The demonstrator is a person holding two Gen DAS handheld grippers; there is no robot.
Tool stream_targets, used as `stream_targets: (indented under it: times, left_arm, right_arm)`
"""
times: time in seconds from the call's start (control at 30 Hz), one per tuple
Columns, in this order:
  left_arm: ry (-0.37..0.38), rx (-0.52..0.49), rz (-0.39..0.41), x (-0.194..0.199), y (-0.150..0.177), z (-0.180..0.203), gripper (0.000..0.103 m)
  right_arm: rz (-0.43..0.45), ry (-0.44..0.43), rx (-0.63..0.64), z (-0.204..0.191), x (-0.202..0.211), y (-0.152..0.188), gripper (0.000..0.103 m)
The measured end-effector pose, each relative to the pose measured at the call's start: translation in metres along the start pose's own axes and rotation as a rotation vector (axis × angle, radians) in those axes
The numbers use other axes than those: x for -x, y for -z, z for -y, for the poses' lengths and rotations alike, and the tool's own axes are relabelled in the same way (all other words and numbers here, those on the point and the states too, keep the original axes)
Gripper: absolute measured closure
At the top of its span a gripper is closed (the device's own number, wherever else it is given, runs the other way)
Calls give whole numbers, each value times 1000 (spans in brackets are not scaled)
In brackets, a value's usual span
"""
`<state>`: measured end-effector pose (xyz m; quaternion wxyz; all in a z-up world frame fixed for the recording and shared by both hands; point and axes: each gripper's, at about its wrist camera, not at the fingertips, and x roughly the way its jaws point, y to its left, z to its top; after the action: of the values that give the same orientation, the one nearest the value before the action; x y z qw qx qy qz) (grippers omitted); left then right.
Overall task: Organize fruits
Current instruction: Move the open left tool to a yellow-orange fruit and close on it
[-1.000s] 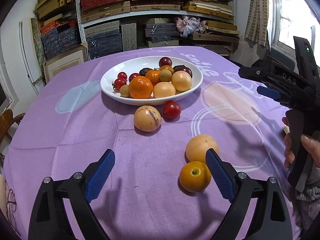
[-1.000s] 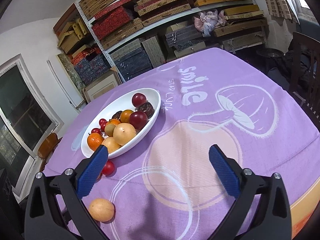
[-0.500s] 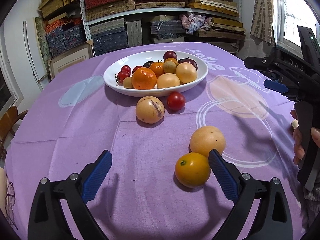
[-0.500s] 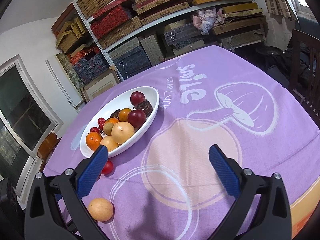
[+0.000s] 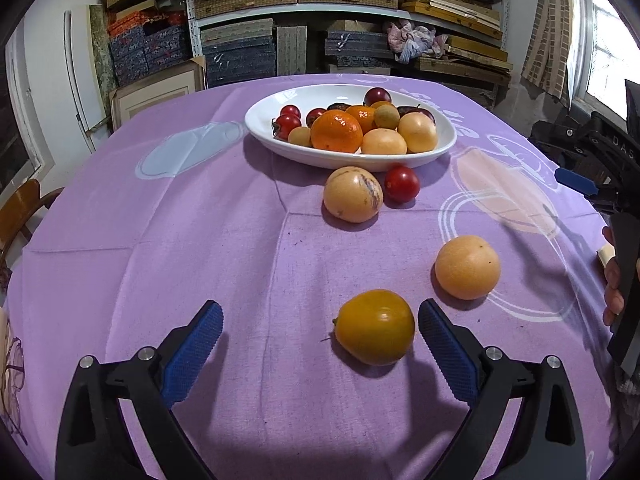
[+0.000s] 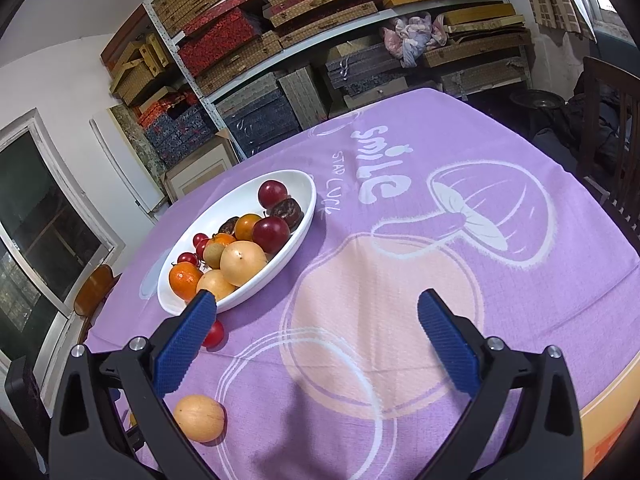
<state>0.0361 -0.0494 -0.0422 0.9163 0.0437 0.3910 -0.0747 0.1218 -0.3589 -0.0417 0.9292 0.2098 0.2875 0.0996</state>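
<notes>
A white oval bowl [image 5: 264,128] full of fruit sits mid-table; it also shows in the right wrist view [image 6: 308,216]. Loose on the purple cloth lie an orange-yellow fruit [image 5: 375,327], a pale orange fruit [image 5: 467,267], a streaked yellow fruit [image 5: 352,194] and a red tomato [image 5: 401,184]. My left gripper [image 5: 320,334] is open, low over the cloth, with the orange-yellow fruit between its fingers, close to the right finger [image 5: 446,354]. My right gripper [image 6: 318,334] is open and empty above the cloth, right of the bowl. The pale orange fruit [image 6: 199,418] and the tomato [image 6: 213,334] lie by its left finger.
The round table wears a purple cloth [image 5: 180,240] printed with a mushroom [image 6: 480,208]. Shelves of stacked boxes [image 5: 320,8] stand behind it. A wooden chair [image 6: 612,120] stands at the right, another chair [image 5: 20,208] at the left. The right gripper's body [image 5: 600,156] is at the table's right edge.
My left gripper has moved forward and right, so the orange-yellow fruit now sits between its fingers. The right gripper has barely moved.
</notes>
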Motion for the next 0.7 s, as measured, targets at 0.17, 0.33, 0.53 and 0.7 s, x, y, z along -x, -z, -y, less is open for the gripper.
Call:
stream_targets:
  times: [0.17,0.33,0.53,0.7]
  left_arm:
    - [29,-21,-6,2,5,2,5]
    - [56,-18,-12,9,11,-3,5]
    - [47,-30,-4,19,21,-8,5]
    - [39,-26,2,18,18,-9,6]
  right_arm:
    - [-3,10,1,1,-2,2,4]
    - [-5,7,-2,2,-2,2,4]
    - [-8,6,5,0,-2,2,4]
    - [-10,9,7,-1,-2,3,4]
